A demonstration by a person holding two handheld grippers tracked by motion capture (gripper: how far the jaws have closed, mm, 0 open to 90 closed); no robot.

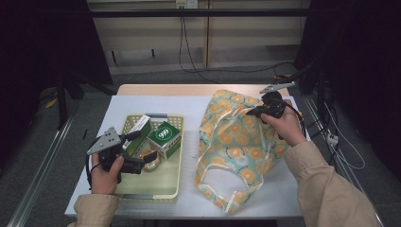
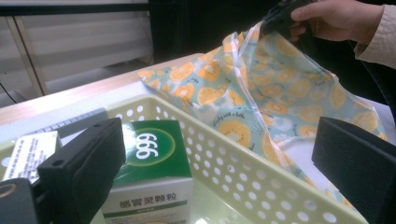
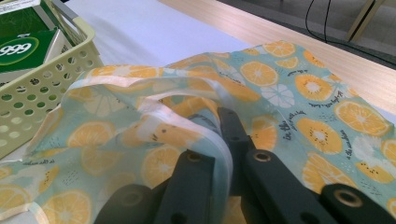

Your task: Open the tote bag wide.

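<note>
The left tongs (image 1: 137,150) hide part of the round item (image 1: 150,160) in the basket (image 1: 156,189).

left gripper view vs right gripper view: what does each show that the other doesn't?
Left gripper view: the left gripper with jaws wide open and nothing between them, above the 999 medicine box; farther off, the person's right hand lifting the bag's edge.

Right gripper view: the right gripper shut on the bag's white-trimmed edge, and the wooden table edge.

Both: the orange-print bag, the perforated yellow basket and the 999 medicine box.
</note>
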